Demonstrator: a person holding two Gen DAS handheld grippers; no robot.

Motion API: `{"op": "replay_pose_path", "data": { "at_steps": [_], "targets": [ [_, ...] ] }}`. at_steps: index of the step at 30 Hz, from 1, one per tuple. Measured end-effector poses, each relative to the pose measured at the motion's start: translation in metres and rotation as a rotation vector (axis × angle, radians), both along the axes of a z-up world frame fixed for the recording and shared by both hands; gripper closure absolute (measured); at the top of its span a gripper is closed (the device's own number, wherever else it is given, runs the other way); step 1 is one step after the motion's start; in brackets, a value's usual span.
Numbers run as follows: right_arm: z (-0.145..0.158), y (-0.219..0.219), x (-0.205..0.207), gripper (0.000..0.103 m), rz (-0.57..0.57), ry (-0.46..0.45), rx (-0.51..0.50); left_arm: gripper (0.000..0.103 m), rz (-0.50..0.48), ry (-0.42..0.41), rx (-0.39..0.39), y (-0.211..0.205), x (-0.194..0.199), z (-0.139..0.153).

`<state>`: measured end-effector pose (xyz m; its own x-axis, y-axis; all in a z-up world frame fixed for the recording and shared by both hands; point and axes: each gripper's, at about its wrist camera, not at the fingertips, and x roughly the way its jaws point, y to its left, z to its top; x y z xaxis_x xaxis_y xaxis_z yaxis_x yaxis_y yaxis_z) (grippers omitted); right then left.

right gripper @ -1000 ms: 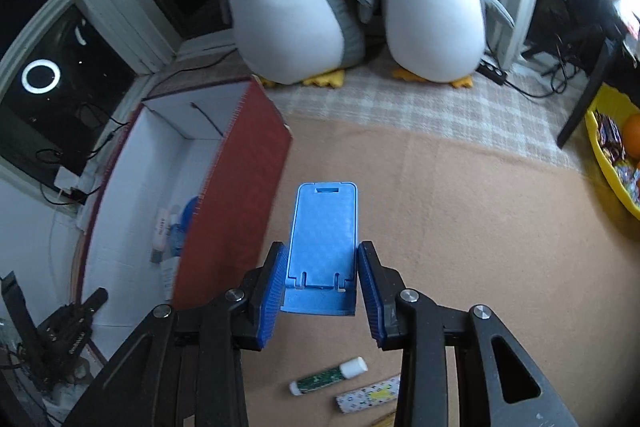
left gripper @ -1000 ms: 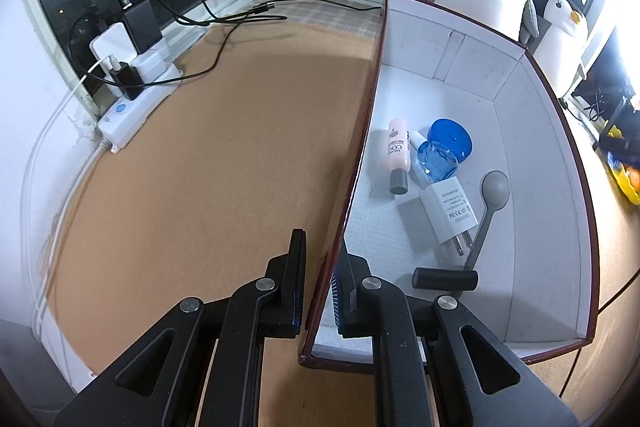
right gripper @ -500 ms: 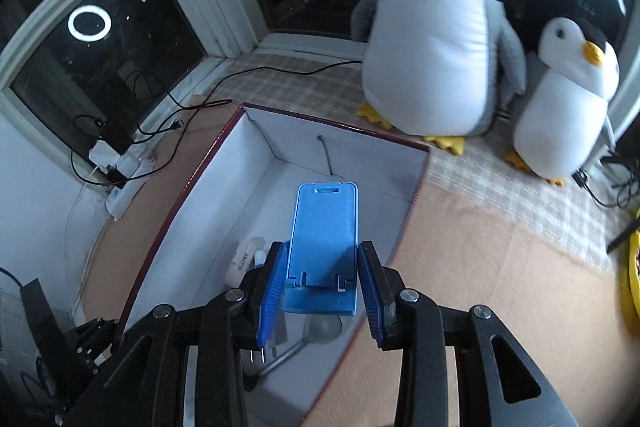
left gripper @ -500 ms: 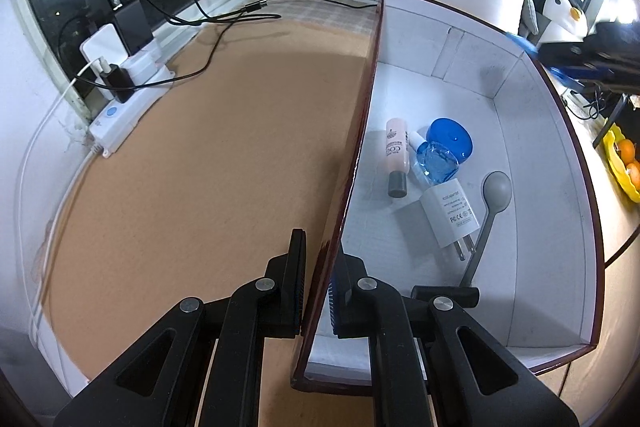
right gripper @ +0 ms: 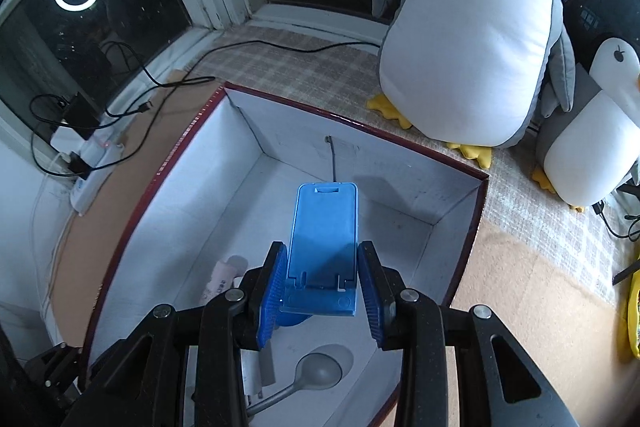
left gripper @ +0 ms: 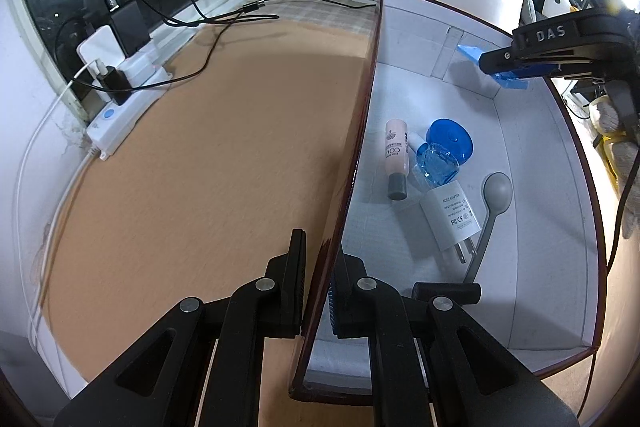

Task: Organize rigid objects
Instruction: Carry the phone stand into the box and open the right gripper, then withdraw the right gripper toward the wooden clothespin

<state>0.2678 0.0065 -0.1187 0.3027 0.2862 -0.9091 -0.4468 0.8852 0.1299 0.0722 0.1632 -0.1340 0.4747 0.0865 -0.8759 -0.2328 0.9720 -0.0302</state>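
the right gripper (right gripper: 322, 285) is pinching a blue phone stand (right gripper: 323, 247) between its blue pads, and it is now hanging over the inside of the box (right gripper: 256, 135), where a second ago it was holding the same stand above the brown mat (right gripper: 532, 291) outside the box's red outer wall, with a glue stick and a small tube lying on the mat below it. half a second ago it was already crossing the far rim; now the stand is sitting lower in the view, over the white floor near the middle. in the left wrist view the right gripper (left gripper: 516, 65) is showing at the upper right over the far wall, where a second ago nothing was there. the left gripper (left gripper: 318, 291) is staying pressed together on the near side wall of the box, unchanged. inside, the pink tube (left gripper: 396, 163), blue bottle (left gripper: 442, 155), white charger (left gripper: 450, 217) and grey spoon (left gripper: 494, 199) are lying where they were.
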Motion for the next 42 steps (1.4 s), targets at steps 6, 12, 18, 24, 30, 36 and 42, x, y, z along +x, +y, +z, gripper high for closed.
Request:
{"op": "replay_pose_path", "data": {
  "at_steps": [6, 12, 18, 24, 30, 36, 42],
  "targets": [
    [-0.006, -0.001, 0.003, 0.069, -0.01, 0.003, -0.008, 0.095, 0.001, 0.001, 0.001, -0.001, 0.001, 0.0],
    [0.0, -0.003, -0.001, 0.066, -0.005, -0.008, 0.018, 0.095, -0.003, 0.001, 0.01, -0.001, 0.002, -0.001],
    [0.009, -0.011, -0.008, 0.065, -0.012, -0.009, 0.05, 0.095, -0.003, 0.002, 0.014, -0.001, 0.001, -0.001],
    [0.018, -0.021, -0.015, 0.065, -0.021, -0.016, 0.07, 0.095, -0.002, 0.004, 0.014, -0.002, 0.0, 0.0],
    [0.03, -0.031, -0.028, 0.063, -0.015, -0.037, 0.085, 0.095, -0.004, 0.005, 0.018, -0.002, -0.002, 0.001],
    [0.04, -0.047, -0.046, 0.061, -0.021, -0.049, 0.112, 0.095, -0.001, -0.002, 0.019, -0.002, -0.006, 0.006],
    [0.049, -0.071, -0.069, 0.058, -0.028, -0.077, 0.122, 0.095, 0.0, -0.009, 0.018, -0.003, -0.013, 0.011]
  ]
}}
